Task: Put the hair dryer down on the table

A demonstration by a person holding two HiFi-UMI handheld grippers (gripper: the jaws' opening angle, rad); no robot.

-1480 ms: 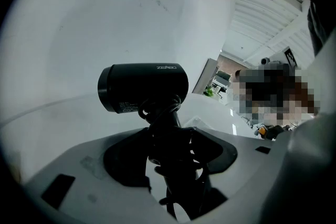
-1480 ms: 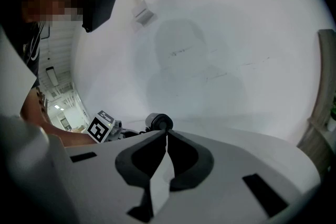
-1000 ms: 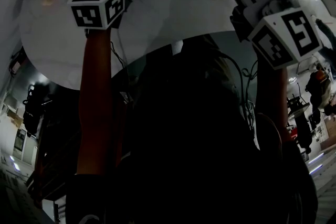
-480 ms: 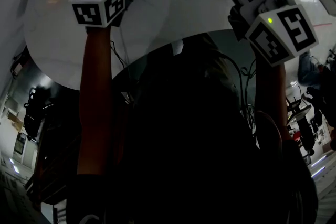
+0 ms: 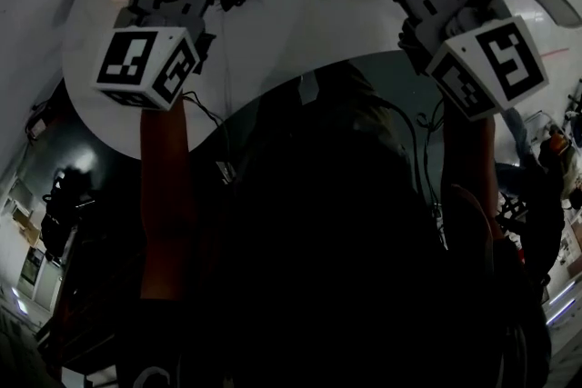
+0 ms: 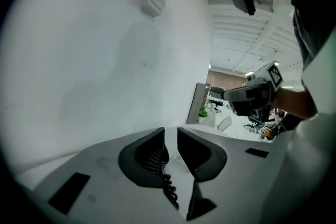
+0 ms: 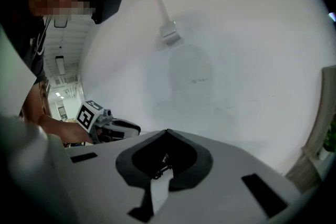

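Hair dryer in no view; I judge it set down, so nothing to carry. Left gripper jaws just closed to narrow slit, nothing between. Right gripper pinched together, empty. Both over near edge of table.

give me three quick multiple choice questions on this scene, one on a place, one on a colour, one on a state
1. Where is the right claw?
A over the table
B over the floor
C inside a drawer

2. What colour is the table top?
A brown
B white
C green

3. How do the right claw's jaws stand?
A wide apart
B clamped on a hair dryer
C shut, tips touching

Answers:
1 A, the head view shows the table beneath it.
2 B, the top is plain white in every view.
3 C, the right gripper view shows the tips meeting.
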